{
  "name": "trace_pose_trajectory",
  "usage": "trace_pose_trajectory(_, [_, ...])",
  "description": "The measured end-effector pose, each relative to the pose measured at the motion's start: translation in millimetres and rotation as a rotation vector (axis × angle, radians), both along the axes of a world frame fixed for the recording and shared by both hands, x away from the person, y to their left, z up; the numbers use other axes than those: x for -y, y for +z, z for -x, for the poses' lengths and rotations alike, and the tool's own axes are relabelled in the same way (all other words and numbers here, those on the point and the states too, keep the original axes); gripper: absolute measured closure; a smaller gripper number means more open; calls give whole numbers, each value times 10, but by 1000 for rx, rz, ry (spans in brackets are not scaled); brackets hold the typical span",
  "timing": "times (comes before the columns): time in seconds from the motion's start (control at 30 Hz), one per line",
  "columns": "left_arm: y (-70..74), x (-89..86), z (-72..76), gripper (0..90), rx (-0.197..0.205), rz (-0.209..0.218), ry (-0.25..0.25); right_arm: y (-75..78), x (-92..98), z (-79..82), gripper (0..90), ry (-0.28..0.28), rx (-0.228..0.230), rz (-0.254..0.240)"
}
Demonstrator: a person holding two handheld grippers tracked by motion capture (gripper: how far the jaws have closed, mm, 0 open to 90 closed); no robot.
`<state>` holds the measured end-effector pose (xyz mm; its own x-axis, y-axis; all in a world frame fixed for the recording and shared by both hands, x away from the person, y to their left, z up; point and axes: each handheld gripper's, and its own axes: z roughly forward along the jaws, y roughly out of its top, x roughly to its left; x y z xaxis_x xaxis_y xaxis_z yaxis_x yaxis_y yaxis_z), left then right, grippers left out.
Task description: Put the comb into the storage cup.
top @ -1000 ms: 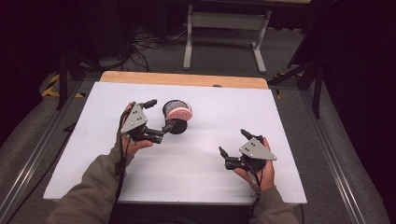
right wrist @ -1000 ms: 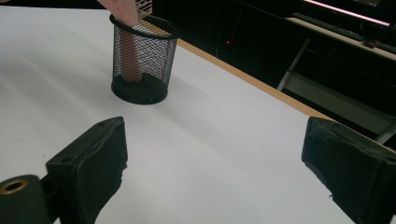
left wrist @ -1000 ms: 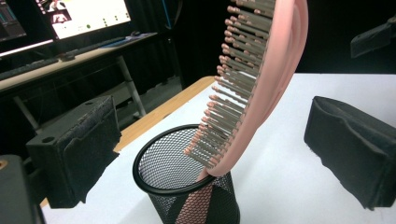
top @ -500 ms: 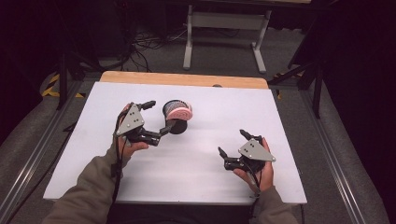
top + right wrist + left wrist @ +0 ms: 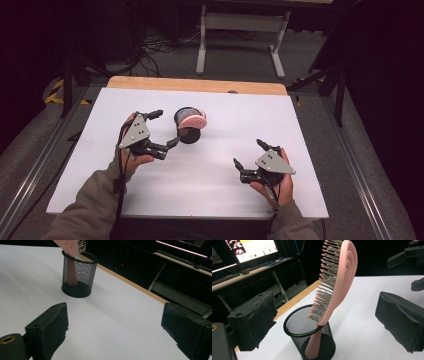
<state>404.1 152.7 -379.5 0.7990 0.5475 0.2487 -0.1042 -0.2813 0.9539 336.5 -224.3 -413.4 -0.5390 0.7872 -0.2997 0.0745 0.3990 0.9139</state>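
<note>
Left gripper (image 5: 167,129), left of centre in the high view, jaws spread wide and holding nothing; its lower jaw tip sits just beside the foot of a black mesh cup (image 5: 189,125), the upper jaw well off to the cup's left. In the left gripper view both padded jaws flank the cup (image 5: 310,340) at lower left and right of the frame, neither touching it. A pink hairbrush (image 5: 337,282) stands handle-down in the cup, head rising toward the top centre, bristles facing left, leaning against the rim. In the high view the brush head (image 5: 192,120) shows as a pink oval over the cup mouth. Right gripper (image 5: 248,154), lower right of the high view, also wide and empty, resting low over the table (image 5: 320,150), well apart from the cup. Its own view has the cup (image 5: 77,275) at upper left, bare white surface between the jaws. Judgement: brush looks already seated in the cup, so if stowing it is the job, placement reads as done and only clearing the left gripper remains; if the brush is to come out, nothing has been gripped yet and the closing and lift are all ahead. Cannot tell which from this.
</note>
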Motion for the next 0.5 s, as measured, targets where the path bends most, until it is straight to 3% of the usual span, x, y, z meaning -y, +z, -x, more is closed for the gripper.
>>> trace_pose_trajectory(0.2, [6, -50, 51, 43, -6, -26, 19, 12, 11, 32, 77, 1, 4, -4])
trace_pose_trajectory(0.5, [-2, -136, 102, 47, -6, -25, 20, 5, -9, 78, 76, 10, 5, 0])
